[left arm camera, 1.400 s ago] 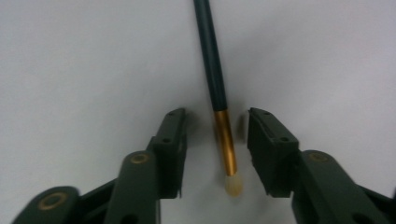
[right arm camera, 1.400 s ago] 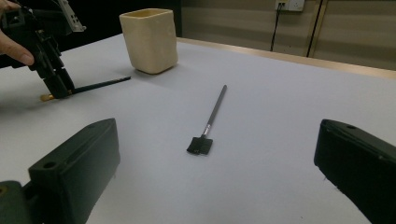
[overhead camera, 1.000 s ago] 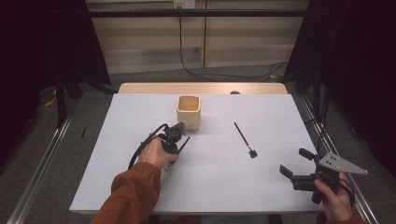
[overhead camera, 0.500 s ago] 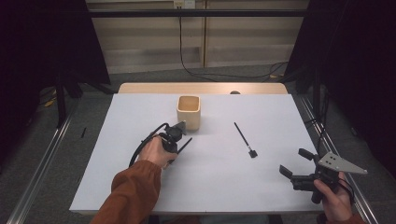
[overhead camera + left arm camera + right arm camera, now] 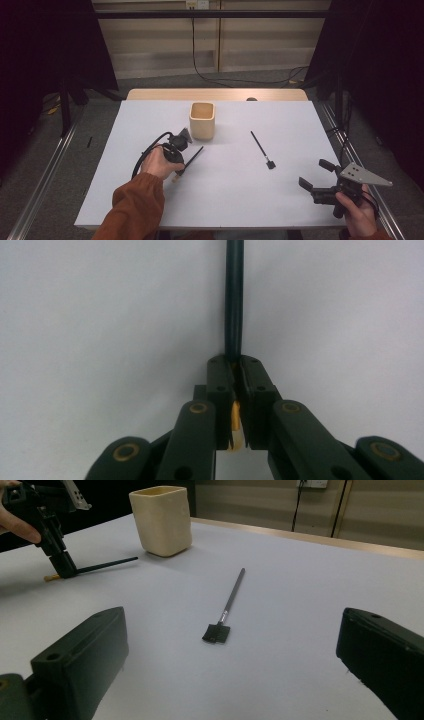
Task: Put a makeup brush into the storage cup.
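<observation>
Your left gripper (image 5: 181, 167) has its fingers clamped on the thin black stick with a yellow tip (image 5: 194, 157), lying on the white desk (image 5: 240, 200) just in front of the cream square cup (image 5: 202, 120); your right gripper (image 5: 319, 176) sits well right of the cup, fingers wide, holding nothing.

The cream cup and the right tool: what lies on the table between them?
A thin black brush lies alone on the white table between the cream cup and the right tool, as the high view shows.
</observation>
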The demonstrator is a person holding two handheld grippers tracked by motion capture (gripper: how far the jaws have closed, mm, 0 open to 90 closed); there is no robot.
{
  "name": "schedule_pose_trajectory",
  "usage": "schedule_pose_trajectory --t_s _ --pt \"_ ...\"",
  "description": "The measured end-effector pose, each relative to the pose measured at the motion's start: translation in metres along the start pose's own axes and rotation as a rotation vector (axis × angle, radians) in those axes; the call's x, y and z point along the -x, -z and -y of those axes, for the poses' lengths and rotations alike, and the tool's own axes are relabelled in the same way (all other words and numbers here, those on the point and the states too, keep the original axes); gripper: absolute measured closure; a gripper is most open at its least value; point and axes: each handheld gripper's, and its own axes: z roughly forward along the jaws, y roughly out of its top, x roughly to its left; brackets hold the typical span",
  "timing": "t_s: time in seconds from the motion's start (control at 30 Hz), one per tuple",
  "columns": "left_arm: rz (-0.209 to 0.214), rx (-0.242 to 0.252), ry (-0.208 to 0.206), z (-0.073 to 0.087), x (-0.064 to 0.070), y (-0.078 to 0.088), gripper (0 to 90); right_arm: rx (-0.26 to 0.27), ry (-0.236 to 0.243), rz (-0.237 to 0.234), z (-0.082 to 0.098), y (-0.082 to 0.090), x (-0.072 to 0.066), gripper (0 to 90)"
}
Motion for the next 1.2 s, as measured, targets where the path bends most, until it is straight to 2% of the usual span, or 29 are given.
schedule_pose_trajectory --t_s 0.3,0.5,0.7,0.9,1.2 --pt "0.071 0.111 -0.003 0.009 -0.001 0.015 84.7 0.001 -0.001 0.001 0.000 0.000 0.000 0.0" --pt "0.115 0.220 -0.029 0.014 0.002 0.020 84.7 0.006 0.002 0.003 0.000 0.001 0.000 0.0" --pt "0.154 0.324 -0.032 0.019 0.003 0.026 84.5 0.007 0.005 0.004 0.000 0.001 0.000 0.0" --pt "0.145 0.410 -0.051 0.025 0.003 0.032 84.5 0.007 0.004 0.005 0.000 0.001 0.000 0.0" --pt "0.152 0.588 -0.084 0.036 0.005 0.036 84.5 0.007 0.004 0.006 0.000 0.001 0.000 0.0"
